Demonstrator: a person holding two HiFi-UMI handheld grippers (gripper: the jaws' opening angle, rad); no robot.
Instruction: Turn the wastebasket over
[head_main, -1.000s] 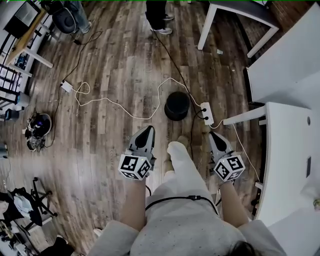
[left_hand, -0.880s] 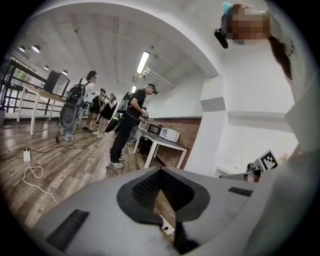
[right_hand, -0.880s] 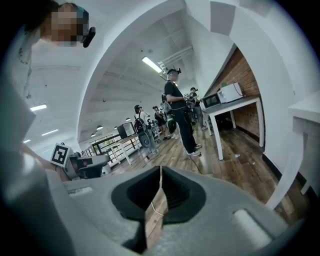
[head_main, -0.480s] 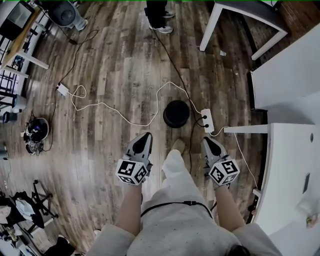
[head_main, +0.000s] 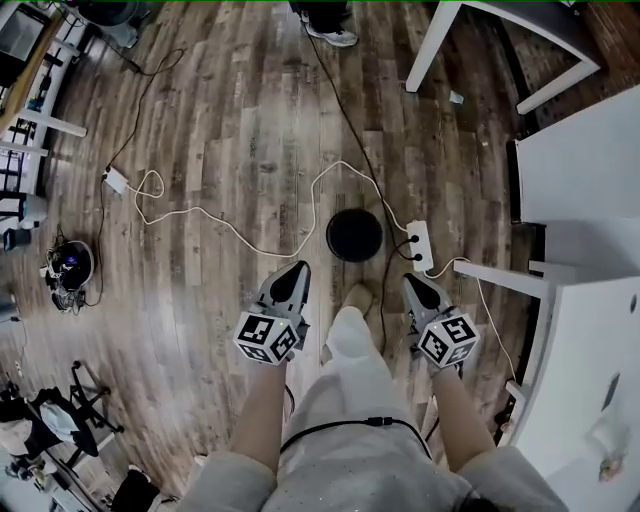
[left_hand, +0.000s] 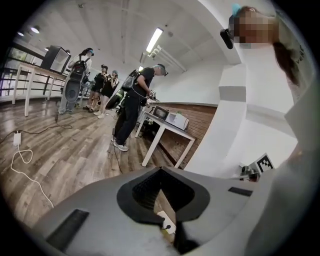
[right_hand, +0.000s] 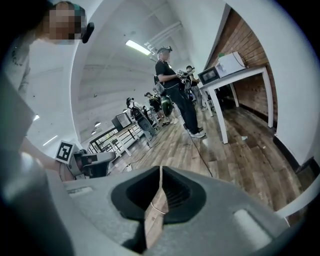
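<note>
Black wastebasket (head_main: 354, 236), perhaps inverted, near left gripper (head_main: 295, 268) and right gripper (head_main: 409, 282), jaws together

**A:** Where does the black round plastic wastebasket (head_main: 354, 235) stand?

**B:** On the wood-plank floor (head_main: 230, 120), ahead of the person's feet. The white power strip (head_main: 421, 246) lies just to its right.

**A:** And the grippers?

**B:** Both are nearer the person, apart from the basket. The left gripper (head_main: 296, 272) is left of the pale trouser leg (head_main: 350, 345), and the right gripper (head_main: 409, 284) is right of it.

**A:** Further out?

**B:** A thin white cable (head_main: 240, 232) runs from the strip, round behind the basket, leftward to a small white adapter (head_main: 113, 180). A white-legged table (head_main: 425, 50) stands beyond, to the right. A white desk (head_main: 590, 330) lines the right edge.
</note>
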